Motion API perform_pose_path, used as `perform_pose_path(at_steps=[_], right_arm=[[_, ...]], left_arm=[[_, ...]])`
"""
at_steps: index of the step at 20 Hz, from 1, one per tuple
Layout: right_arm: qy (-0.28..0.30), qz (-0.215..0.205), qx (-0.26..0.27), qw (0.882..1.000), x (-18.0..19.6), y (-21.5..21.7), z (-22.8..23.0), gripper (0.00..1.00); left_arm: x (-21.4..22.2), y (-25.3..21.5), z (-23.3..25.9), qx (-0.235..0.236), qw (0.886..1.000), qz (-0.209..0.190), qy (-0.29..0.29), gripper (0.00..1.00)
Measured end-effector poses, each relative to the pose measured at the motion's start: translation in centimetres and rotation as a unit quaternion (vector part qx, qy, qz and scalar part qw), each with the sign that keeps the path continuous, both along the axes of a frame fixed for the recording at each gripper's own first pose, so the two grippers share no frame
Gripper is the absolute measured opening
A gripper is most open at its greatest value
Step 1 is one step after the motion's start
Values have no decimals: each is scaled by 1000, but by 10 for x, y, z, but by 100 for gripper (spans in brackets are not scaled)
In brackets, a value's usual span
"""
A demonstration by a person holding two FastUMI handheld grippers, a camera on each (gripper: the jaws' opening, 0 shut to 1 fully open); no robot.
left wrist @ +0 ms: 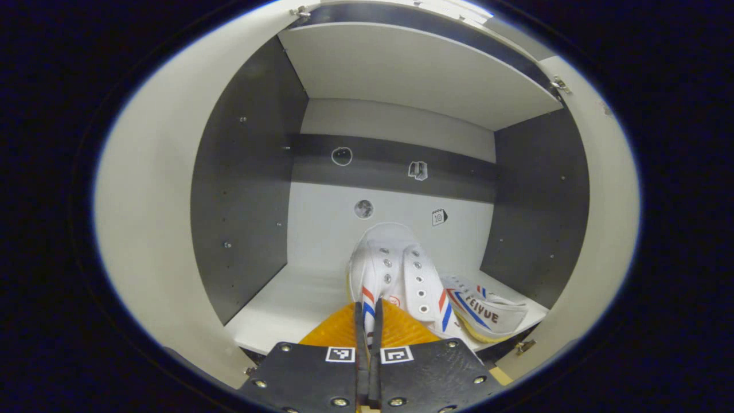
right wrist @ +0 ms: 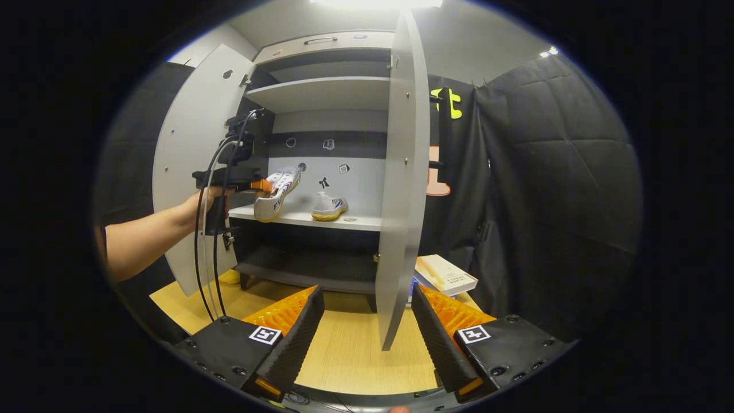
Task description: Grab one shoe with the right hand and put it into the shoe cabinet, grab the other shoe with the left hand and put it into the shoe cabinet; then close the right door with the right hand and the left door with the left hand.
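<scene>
Two white canvas sneakers with red and blue stripes were at the shoe cabinet (right wrist: pixel 321 69), whose two doors both stood open. One sneaker (right wrist: pixel 328 207) already sat on the middle shelf (right wrist: pixel 361 221), toward the right side, resting on its sole. The other sneaker (left wrist: pixel 390 269) was held in the air just above the left part of that shelf, toe pointing into the cabinet and tilted, not yet set down.

The left gripper (left wrist: pixel 367 321) had its jaws pressed nearly together, pinching the thin canvas at the heel end of the held sneaker. In the right gripper view, that gripper and the person's hand (right wrist: pixel 200 203) showed at the cabinet's left door (right wrist: pixel 195 143), carrying the sneaker.

The right gripper (right wrist: pixel 367 321) was back from the cabinet, low over the wooden floor, its jaws spread wide and holding nothing. The edge of the open right door (right wrist: pixel 404 172) stood straight ahead of it.

Judging by the look, each sneaker was light, with soft, floppy canvas uppers and a stiffer rubber sole. A pinch on the heel collar seemed workable, though the shoe could swing or droop from such a hold. The doors looked like rigid panels, best pushed near their free edges.
</scene>
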State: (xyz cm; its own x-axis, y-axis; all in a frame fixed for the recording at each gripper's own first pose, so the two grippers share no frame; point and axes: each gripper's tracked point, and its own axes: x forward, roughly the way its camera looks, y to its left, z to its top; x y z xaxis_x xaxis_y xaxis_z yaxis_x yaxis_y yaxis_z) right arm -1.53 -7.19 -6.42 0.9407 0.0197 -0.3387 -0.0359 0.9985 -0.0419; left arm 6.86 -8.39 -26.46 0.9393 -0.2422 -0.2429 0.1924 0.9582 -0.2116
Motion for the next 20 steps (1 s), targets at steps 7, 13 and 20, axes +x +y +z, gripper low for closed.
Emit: perform_pose_path(at_steps=[7,13,20], right_arm=[[11,-16,-3,1000,0,-10,-7,96],[4,-14,-1,1000,10,-6,-4,96],[-13,-22,8,1000,9,-7,9,93]], left_arm=[[4,-1,-2,17,1000,-5,26,1],[4,-5,3,27,999,-14,29,12],[-35,-6,69,76,995,-16,-68,95]])
